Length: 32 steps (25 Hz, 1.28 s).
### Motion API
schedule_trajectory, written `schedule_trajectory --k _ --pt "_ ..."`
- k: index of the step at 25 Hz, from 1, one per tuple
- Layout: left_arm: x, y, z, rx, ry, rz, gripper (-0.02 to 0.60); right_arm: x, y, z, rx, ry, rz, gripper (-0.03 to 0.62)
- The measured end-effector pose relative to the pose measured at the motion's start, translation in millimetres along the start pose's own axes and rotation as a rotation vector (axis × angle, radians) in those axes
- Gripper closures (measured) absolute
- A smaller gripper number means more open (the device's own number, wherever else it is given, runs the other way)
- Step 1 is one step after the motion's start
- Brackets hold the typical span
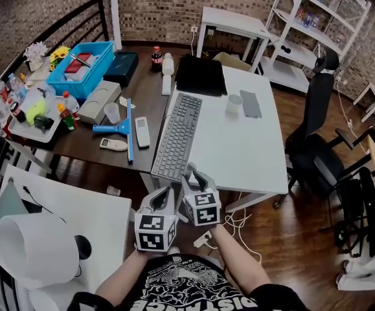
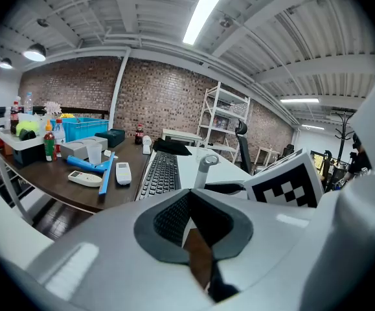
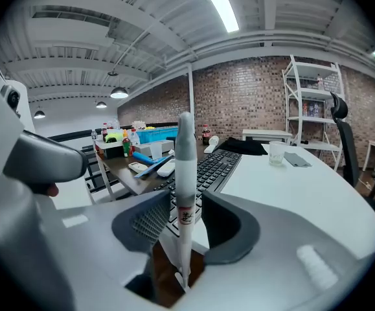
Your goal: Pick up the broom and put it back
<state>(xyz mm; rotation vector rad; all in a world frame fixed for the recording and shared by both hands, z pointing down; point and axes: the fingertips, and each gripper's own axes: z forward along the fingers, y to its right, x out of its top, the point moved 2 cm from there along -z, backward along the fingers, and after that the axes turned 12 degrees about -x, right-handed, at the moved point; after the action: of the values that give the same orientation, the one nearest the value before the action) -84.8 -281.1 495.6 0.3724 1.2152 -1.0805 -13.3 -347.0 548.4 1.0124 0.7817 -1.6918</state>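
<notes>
your left gripper [image 2: 190, 206] has its jaws closed together with nothing between them. just to its right, your right gripper [image 3: 186, 220] has its jaws parted. the broom handle [image 3: 185, 167] stands upright between the pads, unclamped, near the keyboard [image 1: 177, 135] at the white table [image 1: 252, 154] edge.

The keyboard [image 1: 177, 135] was matt grey plastic. Left of it, the desk [image 1: 145, 92] was dark, faintly glossy wood. Right of it, the table [image 1: 239, 154] was smooth matt white. Behind it, the wall [image 1: 161, 8] was rough brick. The handle [image 3: 186, 173] looked smooth and satiny.
</notes>
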Motion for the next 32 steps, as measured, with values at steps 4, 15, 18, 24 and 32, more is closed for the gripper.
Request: schedule_trajectory --k 4,15,18,24,32 --pt "-3 8 -4 -0.002 0.004 0.001 0.578 1 -2 -14 0.007 0.017 0.007 0.473" --pt "-11 45 -16 -0.011 0.020 0.017 0.578 10 -4 -76 0.005 0.079 0.043 0.473" --pt "-13 55 -22 -0.007 0.024 0.017 0.578 16 -2 -99 0.012 0.100 0.061 0.482" --pt "-23 77 -35 0.002 0.030 0.019 0.578 16 -3 -138 0.026 0.131 0.054 0.524" --pt "-26 109 -54 0.012 0.054 0.037 0.577 4 -1 -180 0.032 0.135 0.050 0.579"
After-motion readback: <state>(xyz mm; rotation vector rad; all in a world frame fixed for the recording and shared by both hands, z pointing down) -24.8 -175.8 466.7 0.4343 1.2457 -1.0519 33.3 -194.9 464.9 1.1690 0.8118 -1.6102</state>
